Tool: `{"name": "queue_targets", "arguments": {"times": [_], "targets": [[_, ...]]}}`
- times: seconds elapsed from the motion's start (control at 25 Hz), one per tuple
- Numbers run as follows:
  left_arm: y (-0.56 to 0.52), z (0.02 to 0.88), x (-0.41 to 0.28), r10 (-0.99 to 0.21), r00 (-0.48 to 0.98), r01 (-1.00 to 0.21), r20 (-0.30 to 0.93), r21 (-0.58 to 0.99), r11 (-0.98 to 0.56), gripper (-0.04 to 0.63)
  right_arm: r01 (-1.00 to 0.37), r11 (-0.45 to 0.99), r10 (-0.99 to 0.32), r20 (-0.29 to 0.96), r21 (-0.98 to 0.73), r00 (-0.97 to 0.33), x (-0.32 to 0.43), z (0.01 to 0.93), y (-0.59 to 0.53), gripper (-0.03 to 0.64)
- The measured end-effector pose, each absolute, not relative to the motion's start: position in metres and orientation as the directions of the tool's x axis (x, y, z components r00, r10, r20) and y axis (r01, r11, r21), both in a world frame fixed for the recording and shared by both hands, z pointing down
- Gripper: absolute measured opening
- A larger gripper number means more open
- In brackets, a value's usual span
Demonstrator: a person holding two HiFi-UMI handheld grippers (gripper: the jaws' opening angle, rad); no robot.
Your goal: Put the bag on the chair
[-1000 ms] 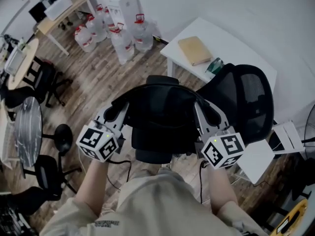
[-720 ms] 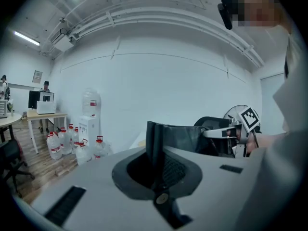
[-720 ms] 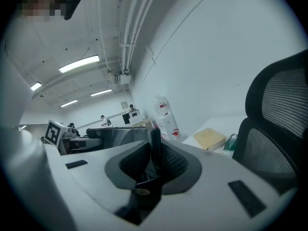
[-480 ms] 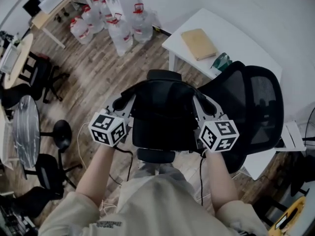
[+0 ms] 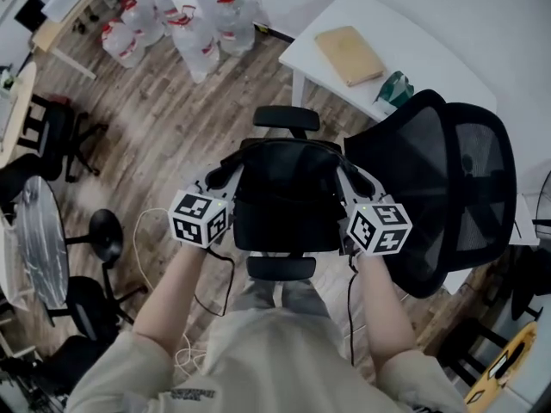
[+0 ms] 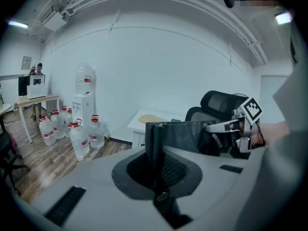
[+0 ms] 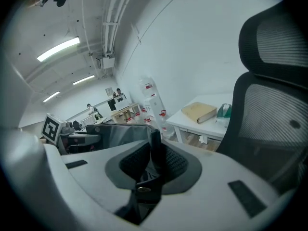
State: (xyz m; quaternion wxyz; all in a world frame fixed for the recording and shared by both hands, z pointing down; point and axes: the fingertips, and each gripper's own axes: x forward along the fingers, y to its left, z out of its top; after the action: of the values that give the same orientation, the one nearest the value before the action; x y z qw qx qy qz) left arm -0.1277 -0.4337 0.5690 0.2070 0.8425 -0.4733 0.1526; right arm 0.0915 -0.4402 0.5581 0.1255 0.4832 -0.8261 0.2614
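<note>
Bag (image 5: 284,209), one, in left gripper (image 5: 224,176), right gripper (image 5: 353,179), over one mesh chair (image 5: 461,188)

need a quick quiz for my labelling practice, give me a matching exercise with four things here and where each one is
Things:
1 bag
2 tan book
3 water jugs
4 office chair

Places:
a grouped on the wooden floor
b lying on the white table
c under the bag
d clamped by the left gripper and right gripper

Pairs: 1-d, 2-b, 3-a, 4-c
</note>
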Motion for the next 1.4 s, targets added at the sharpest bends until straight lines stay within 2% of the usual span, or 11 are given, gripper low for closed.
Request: {"name": "queue_targets", "arguments": {"times": [0.64,0.96,1.28,1.4], "targets": [[-0.425,0.736,-0.129,-0.561,0.545,-0.831,0.624,0.309,-0.463,0.031,-0.9,0.306,-0.6,0.671,-0.312,-0.436,0.09,0.715,-0.421,0.08],[-0.402,0.81,-0.129,-0.448,0.526,-0.824,0.723,0.304,-0.477,0.031,-0.908,0.275,-0.499,0.761,-0.315,-0.415,0.088,0.788,-0.394,0.083],[-0.37,0.869,-0.132,-0.387,0.49,-0.822,0.781,0.266,-0.503,0.032,-0.918,0.291,-0.387,0.844,-0.271,-0.372,0.087,0.86,-0.357,0.087],[-0.362,0.879,-0.135,-0.377,0.491,-0.831,0.785,0.293,-0.473,0.032,-0.911,0.298,-0.379,0.84,-0.286,-0.388,0.086,0.87,-0.349,0.091]]}}
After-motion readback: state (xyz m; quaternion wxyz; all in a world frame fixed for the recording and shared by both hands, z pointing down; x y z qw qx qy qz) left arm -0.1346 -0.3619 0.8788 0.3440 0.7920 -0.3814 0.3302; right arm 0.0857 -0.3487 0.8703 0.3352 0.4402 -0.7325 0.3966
